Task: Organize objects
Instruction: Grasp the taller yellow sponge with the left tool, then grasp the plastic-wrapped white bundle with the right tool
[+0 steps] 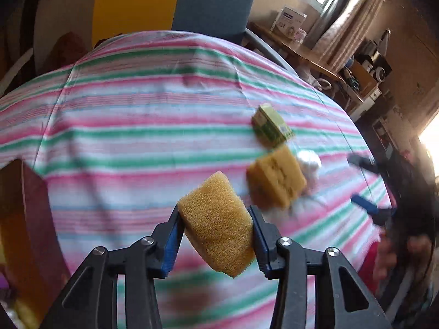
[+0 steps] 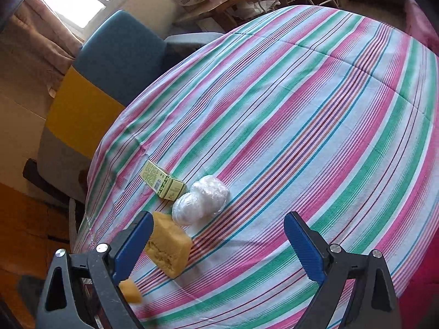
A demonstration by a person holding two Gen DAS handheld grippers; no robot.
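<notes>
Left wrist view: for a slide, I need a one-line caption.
Left gripper jaws clamp a yellow sponge above the striped tablecloth.

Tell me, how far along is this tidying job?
Early, it seems. No finished pile is clearly visible. In hand: the left gripper is clamped on one yellow sponge, lifted off the striped cloth. Left to sort: a second sponge, a green box and a white wrapped bundle, all lying close together on the cloth. The right gripper is open and empty.
</notes>
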